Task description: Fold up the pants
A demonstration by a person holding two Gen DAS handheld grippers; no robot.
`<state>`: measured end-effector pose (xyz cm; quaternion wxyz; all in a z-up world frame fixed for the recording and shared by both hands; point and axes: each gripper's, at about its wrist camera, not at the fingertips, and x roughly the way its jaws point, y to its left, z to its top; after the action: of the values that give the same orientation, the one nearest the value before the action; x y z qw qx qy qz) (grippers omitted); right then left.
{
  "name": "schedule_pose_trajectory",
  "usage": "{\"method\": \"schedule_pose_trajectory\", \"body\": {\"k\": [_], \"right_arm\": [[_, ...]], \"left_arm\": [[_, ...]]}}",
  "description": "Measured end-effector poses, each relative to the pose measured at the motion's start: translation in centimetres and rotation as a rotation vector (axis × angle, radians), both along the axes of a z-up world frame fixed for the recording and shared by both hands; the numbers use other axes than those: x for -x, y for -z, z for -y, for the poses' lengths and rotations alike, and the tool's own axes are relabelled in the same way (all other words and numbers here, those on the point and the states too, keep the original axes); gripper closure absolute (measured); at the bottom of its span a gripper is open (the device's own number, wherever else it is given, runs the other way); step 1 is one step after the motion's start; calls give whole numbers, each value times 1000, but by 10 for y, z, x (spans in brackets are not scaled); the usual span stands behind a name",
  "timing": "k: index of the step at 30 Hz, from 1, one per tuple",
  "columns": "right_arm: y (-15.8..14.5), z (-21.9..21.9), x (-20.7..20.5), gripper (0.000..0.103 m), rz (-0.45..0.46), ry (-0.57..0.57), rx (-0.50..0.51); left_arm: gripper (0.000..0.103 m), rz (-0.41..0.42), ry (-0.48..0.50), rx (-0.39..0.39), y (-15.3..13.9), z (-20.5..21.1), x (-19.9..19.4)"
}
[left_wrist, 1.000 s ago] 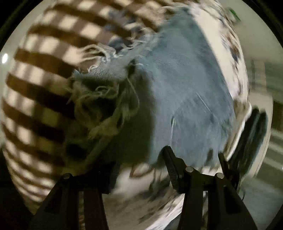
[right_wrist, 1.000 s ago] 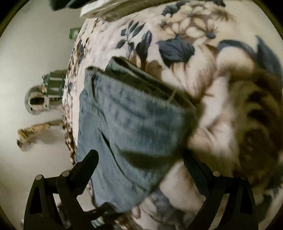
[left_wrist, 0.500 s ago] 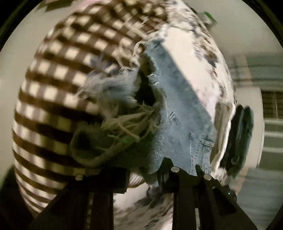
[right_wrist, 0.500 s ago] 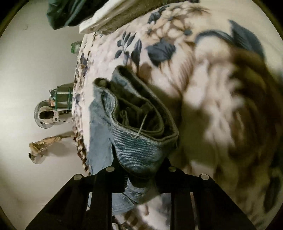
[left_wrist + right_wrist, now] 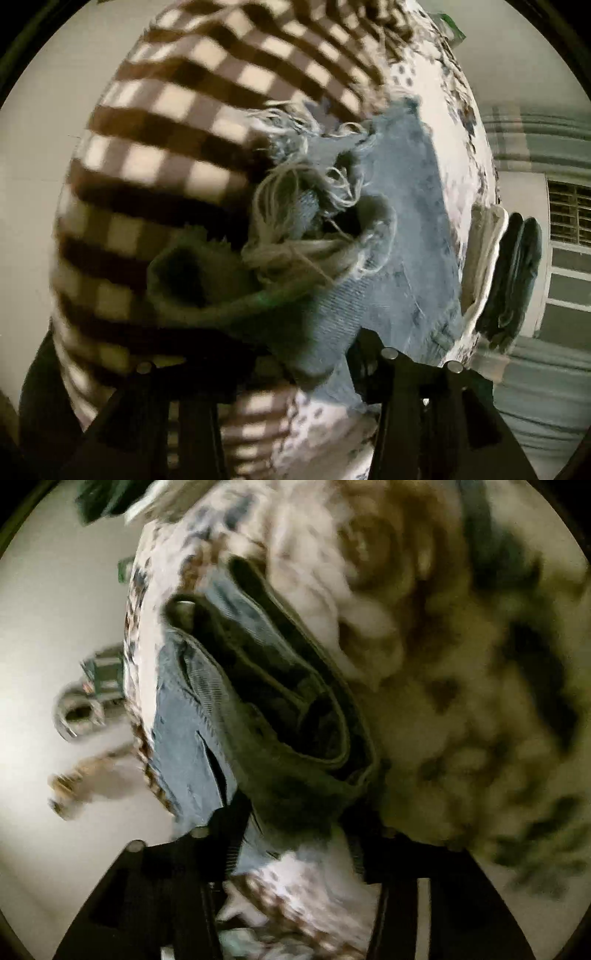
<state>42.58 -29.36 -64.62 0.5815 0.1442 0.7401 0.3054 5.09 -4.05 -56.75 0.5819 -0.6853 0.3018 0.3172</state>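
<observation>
The pants are light blue denim with frayed leg hems. In the left wrist view my left gripper is shut on the frayed hem end, lifted off the bed, while the rest of the pants lies flat beyond. In the right wrist view my right gripper is shut on the waistband end, whose opening gapes toward the camera. The lower denim hangs toward the bed's edge. The view is blurred by motion.
A brown-and-cream checked blanket covers the bed to the left of the hems. A floral bedspread lies under the pants. Folded dark and pale clothes sit at the bed's far end. The floor with small objects lies beyond the bed's edge.
Both grippers closed on the pants, left on the frayed hems and right on the waistband, and lifted those ends off the bed. Both views keep shifting.
</observation>
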Motion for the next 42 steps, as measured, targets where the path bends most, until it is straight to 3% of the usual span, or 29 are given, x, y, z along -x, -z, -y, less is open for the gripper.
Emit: {"method": "schedule_pose_trajectory", "body": {"k": [2, 5, 8, 13, 14, 15, 18, 20, 27, 35, 41, 42], "right_arm": [[-30, 0, -3, 41, 107, -73, 41], [-67, -15, -20, 39, 238, -142, 85], [-80, -47, -44, 39, 277, -182, 61], [-54, -123, -71, 39, 320, -286, 110], [-44, -135, -75, 40, 297, -308, 123], [-36, -143, -76, 57, 294, -322, 152], [-40, -144, -68, 87, 374, -346, 153], [-53, -137, -67, 98, 423, -324, 127], [-67, -113, -83, 98, 419, -170, 79], [-81, -124, -87, 98, 472, -181, 45], [-67, -123, -90, 97, 464, -203, 108], [-63, -120, -90, 90, 434, -208, 112]], "left_arm": [[57, -39, 60, -42, -27, 7, 3], [27, -122, 178, -161, -66, 7, 0], [27, -171, 234, -271, -83, -11, -12], [27, -186, 228, -298, -77, -38, -24], [27, -185, 233, -298, -74, -39, -24], [27, -188, 235, -292, -71, -41, -28], [27, -176, 232, -267, -65, -36, -29], [27, -176, 227, -257, -63, -31, -27], [27, -173, 190, -228, -59, -17, -27], [27, -198, 149, -232, -82, -4, -6], [27, -179, 122, -143, -56, -1, -16], [27, -166, 110, -112, -49, -2, -18]]}}
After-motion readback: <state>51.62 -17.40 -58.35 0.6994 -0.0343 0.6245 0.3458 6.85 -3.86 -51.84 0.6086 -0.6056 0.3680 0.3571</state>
